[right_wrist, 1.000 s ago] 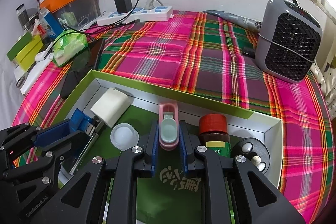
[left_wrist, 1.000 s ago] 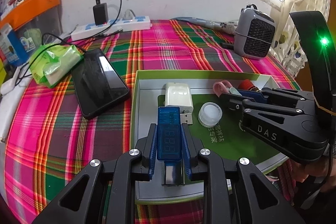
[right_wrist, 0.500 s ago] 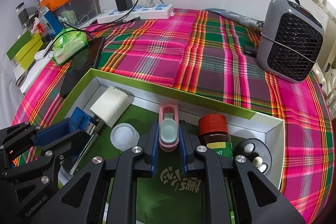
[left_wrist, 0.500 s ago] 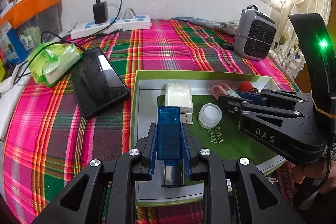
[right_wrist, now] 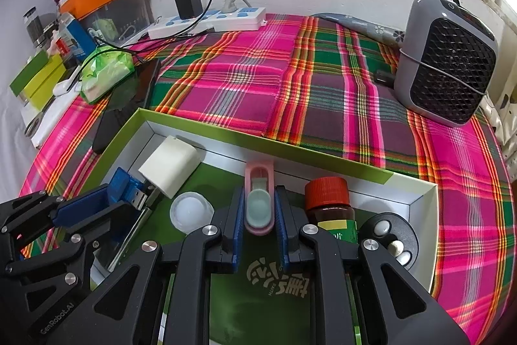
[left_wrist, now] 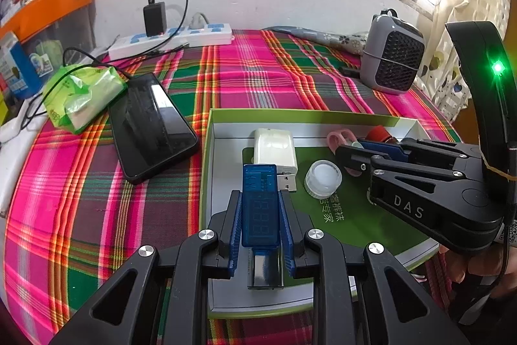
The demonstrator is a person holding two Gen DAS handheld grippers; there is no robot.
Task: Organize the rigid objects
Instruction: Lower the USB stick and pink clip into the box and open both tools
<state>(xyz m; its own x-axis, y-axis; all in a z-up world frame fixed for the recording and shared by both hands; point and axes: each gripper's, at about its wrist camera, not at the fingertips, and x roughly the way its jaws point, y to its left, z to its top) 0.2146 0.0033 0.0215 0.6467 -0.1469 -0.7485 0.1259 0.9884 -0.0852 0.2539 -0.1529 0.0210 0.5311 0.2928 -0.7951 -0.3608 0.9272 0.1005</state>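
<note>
While both tools work over the green box (right_wrist: 206, 131) | left gripper (left_wrist: 260, 227) clamps blue USB tester (left_wrist: 260, 206) at box's left end | right gripper (right_wrist: 258, 215) grips pink clip (right_wrist: 258, 199) mid-box | step: likely placing | next: release each clear of white charger (left_wrist: 274, 147), bottle (right_wrist: 331, 206)

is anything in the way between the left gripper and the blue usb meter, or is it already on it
Nothing visible stands between them. The left gripper is already shut on the blue usb meter, over the box. The white charger lies just beyond the meter's tip.
</note>
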